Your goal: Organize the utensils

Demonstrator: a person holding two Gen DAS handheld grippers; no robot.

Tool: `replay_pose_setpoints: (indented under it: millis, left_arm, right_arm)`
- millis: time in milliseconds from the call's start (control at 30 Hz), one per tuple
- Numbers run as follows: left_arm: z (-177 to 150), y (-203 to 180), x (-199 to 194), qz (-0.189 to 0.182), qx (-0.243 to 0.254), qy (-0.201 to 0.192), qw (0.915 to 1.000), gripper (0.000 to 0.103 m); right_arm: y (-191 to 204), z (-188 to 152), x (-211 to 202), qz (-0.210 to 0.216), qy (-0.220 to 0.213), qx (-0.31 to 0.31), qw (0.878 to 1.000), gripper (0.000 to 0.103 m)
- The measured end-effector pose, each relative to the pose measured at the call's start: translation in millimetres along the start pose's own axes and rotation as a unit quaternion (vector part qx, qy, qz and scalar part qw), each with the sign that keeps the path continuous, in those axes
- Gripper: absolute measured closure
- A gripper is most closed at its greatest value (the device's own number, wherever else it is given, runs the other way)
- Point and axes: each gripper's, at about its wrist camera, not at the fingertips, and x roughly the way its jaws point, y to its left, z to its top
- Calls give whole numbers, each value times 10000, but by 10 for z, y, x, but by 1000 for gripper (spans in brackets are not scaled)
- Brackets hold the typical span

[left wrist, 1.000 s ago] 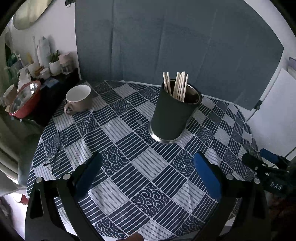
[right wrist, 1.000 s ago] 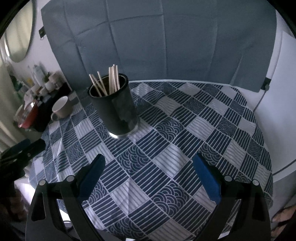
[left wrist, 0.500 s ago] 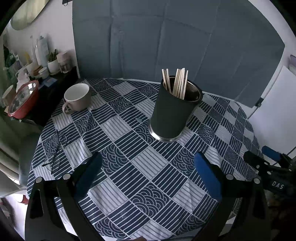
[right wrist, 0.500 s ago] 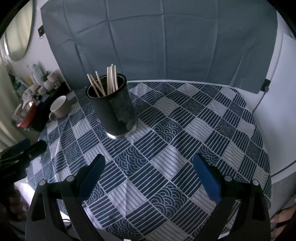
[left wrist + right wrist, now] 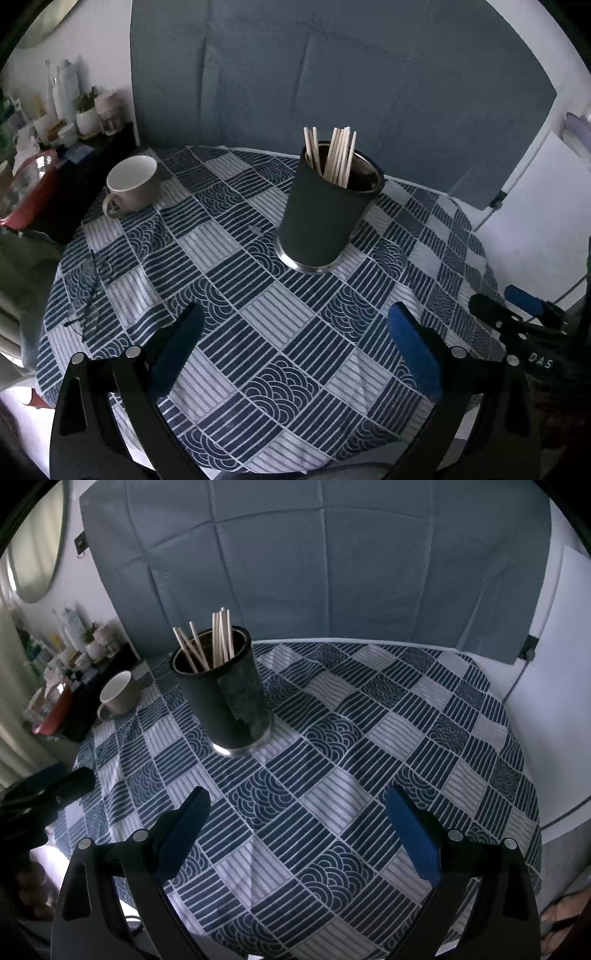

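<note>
A dark metal utensil holder point(image 5: 325, 218) stands upright on the round table's blue patterned cloth point(image 5: 280, 325); it also shows in the right wrist view point(image 5: 229, 701). Several pale wooden chopsticks point(image 5: 338, 157) stand inside it, also in the right wrist view point(image 5: 208, 642). My left gripper point(image 5: 295, 332) is open and empty, above the cloth in front of the holder. My right gripper point(image 5: 295, 812) is open and empty, in front and to the right of the holder. Each gripper shows at the edge of the other's view.
A beige mug point(image 5: 133, 186) sits at the table's far left. Thin-framed glasses point(image 5: 90, 291) lie on the cloth at the left edge. A dark side shelf with a red pot point(image 5: 26, 192), jars and bottles stands left of the table. A grey cloth backdrop hangs behind.
Both grippers have drawn slightly back and up from the holder; the view has shifted a little. Both jaws stay open and nothing on the table has moved.
</note>
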Motion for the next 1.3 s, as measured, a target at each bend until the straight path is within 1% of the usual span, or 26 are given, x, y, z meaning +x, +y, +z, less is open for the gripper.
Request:
replay_pose_setpoints:
  millis: [200,467,700,1000,1300]
  left_arm:
    - [-15,-42,-81,149,101,-156,9997,6]
    - [-40,-48,-121,369,174,-209,9989,6]
    - [-49,-71,-121,363,261,-203,9988,6]
    - [-57,-48,-104,396,214,-147,9989,6]
    - [-62,-91,-113,409,368,-162,9984,6]
  right_arm:
    - [-1,-7,-15,12,-9,5,10000,11]
    - [17,-21,-42,21,-20,4,10000,11]
    - [19,-25,-46,21,-15,11,10000,12]
    - [12,-47,-38,104,67,100,9999,11]
    - [6,-44,-19,162,68,138,9997,11]
